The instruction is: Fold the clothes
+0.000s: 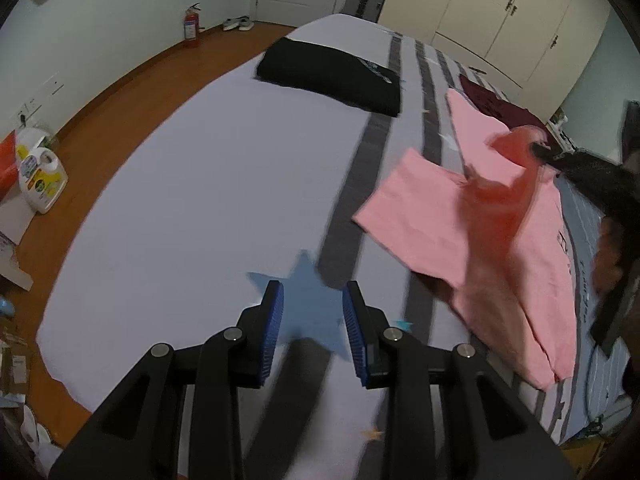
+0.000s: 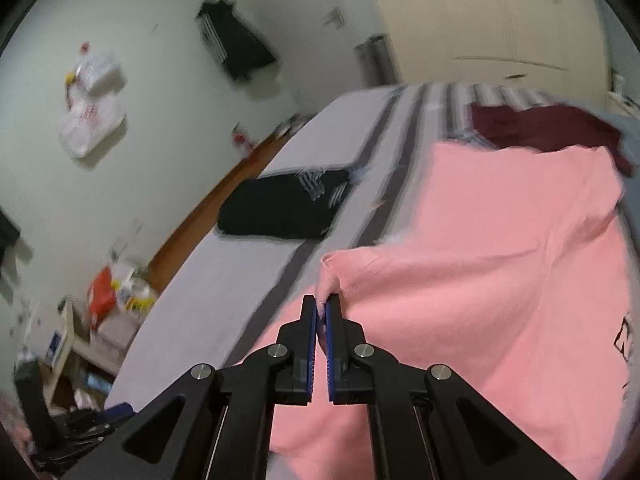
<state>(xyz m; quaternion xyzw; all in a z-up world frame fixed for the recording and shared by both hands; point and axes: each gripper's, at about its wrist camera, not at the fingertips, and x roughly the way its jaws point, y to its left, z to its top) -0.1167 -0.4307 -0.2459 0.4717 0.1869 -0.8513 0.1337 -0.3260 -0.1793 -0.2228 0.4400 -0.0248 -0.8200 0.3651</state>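
Observation:
A pink T-shirt (image 1: 432, 216) lies spread on the right side of the bed (image 1: 200, 184). My right gripper (image 2: 321, 304) is shut on a sleeve edge of the pink T-shirt (image 2: 480, 280) and holds it lifted off the sheet. From the left wrist view the right gripper (image 1: 538, 148) shows at the far right, blurred, with pink cloth hanging from it. My left gripper (image 1: 313, 292) stands open above a blue star print on the sheet, holding nothing, left of the shirt.
A folded black garment (image 1: 332, 78) lies further up the bed (image 2: 224, 280). A dark red garment (image 1: 496, 108) sits beyond the pink shirt. Left of the bed are wooden floor, a detergent bottle (image 1: 42, 178) and a fire extinguisher (image 1: 191, 26). Wardrobes (image 1: 500, 12) stand behind.

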